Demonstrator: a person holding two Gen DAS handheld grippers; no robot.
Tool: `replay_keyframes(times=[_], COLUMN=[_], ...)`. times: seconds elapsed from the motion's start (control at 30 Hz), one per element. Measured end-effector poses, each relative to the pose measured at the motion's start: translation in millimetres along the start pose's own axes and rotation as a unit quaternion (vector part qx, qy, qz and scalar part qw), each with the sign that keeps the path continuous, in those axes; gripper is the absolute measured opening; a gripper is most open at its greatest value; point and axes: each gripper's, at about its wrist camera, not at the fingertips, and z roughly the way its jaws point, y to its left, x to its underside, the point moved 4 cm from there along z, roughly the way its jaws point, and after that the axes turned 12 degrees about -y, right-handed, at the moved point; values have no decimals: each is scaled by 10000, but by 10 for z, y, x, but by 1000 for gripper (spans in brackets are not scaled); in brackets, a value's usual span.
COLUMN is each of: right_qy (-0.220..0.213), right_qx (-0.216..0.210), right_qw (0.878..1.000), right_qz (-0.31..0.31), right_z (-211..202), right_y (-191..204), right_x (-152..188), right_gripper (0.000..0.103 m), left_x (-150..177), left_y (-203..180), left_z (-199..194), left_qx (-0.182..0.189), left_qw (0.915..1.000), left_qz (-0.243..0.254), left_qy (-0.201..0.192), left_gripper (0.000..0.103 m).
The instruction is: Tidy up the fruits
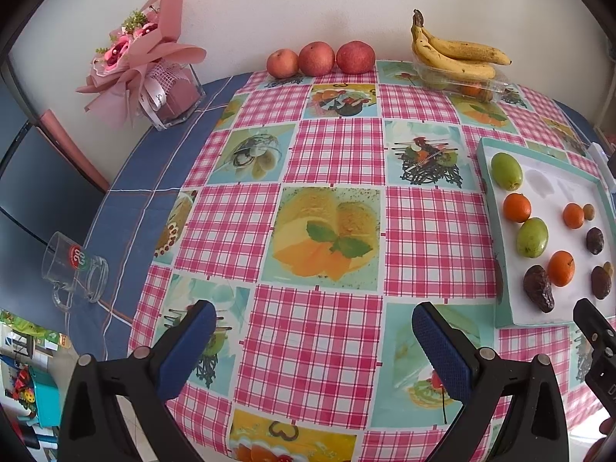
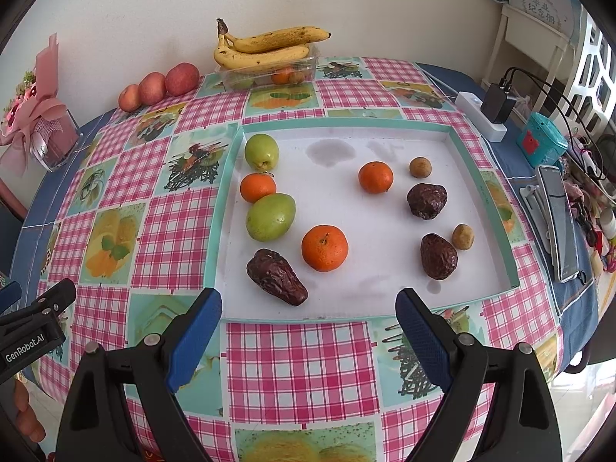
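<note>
On white tray (image 2: 475,177): three oranges (image 2: 324,248), two green fruits (image 2: 270,216).

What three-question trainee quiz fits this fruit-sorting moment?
1. How many small round oranges lie in the shallow white tray with teal rim?
2. True or false: the right gripper holds a fruit.
3. Which sits on the clear plastic box by the wall: A) red apples, B) yellow spotted bananas, C) wrinkled dark brown fruit?

Key: 1. Three. 2. False; it is open and empty, as is the left gripper. 3. B.
</note>
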Motion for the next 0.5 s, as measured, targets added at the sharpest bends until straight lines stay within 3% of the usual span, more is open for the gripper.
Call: replay_keyframes(times=[0.5], right_qy=[1], right_qx=[-4], right_qw=[10000], right_qz=[12], right_z=[3], right_y=[0], right_x=[10], right_gripper=[92], left_x=[6], left_y=[1], left_z=[4], left_qx=[-14], left_qw=[10000], left_qz=[12], left_qy=[6], left_gripper=[103])
